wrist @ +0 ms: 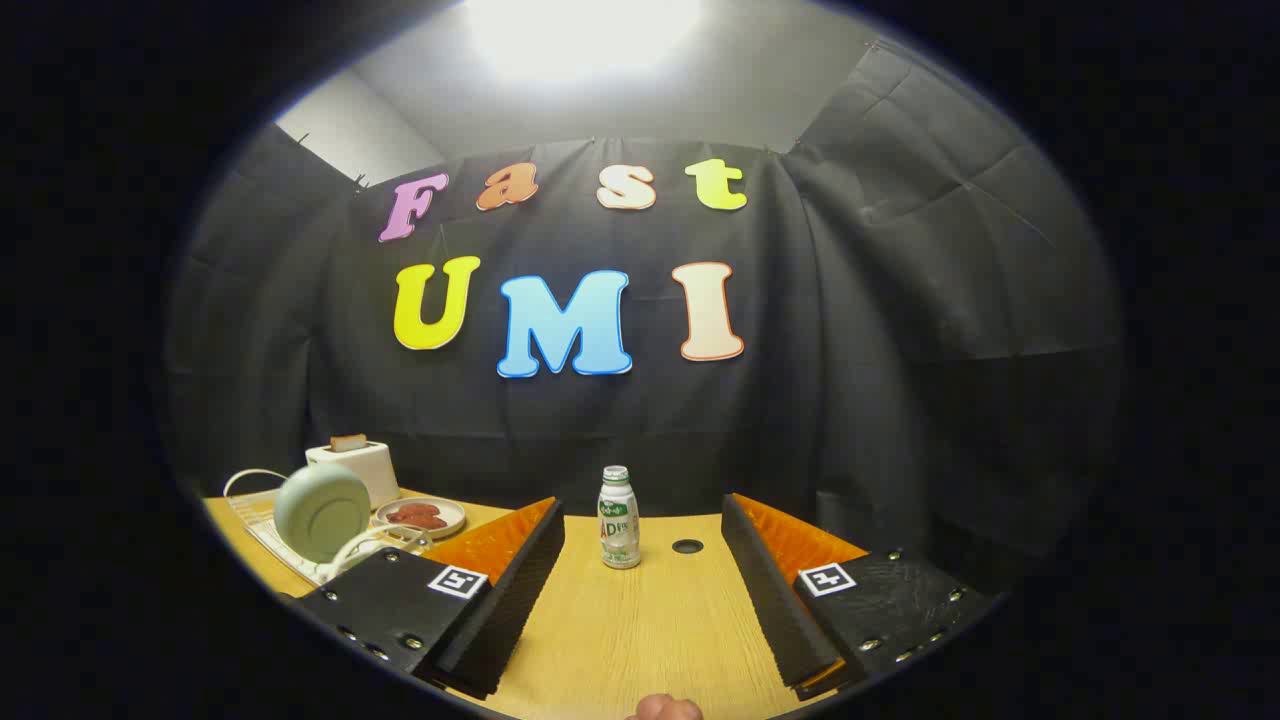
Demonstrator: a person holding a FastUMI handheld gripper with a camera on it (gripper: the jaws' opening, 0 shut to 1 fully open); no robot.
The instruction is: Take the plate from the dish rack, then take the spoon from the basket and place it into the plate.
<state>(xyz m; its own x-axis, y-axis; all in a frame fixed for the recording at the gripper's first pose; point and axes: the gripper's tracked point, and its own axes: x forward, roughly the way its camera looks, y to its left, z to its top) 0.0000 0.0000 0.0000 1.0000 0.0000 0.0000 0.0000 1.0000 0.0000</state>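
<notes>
No readable text; bottle label too small

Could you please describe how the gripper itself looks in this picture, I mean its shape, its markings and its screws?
The gripper has two broad wedge-shaped fingers with ribbed inner faces, standing wide apart over the wooden table. Each finger is mounted on a flat block with small metal screws along its edge. Each block carries a square black-and-white marker. No cables are visible.

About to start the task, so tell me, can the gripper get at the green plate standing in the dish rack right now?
Probably yes. The gripper is open and empty. The plate stands on edge in the dish rack, off to the fingers' left with nothing in front of it; only the bottle is straight ahead.
</notes>
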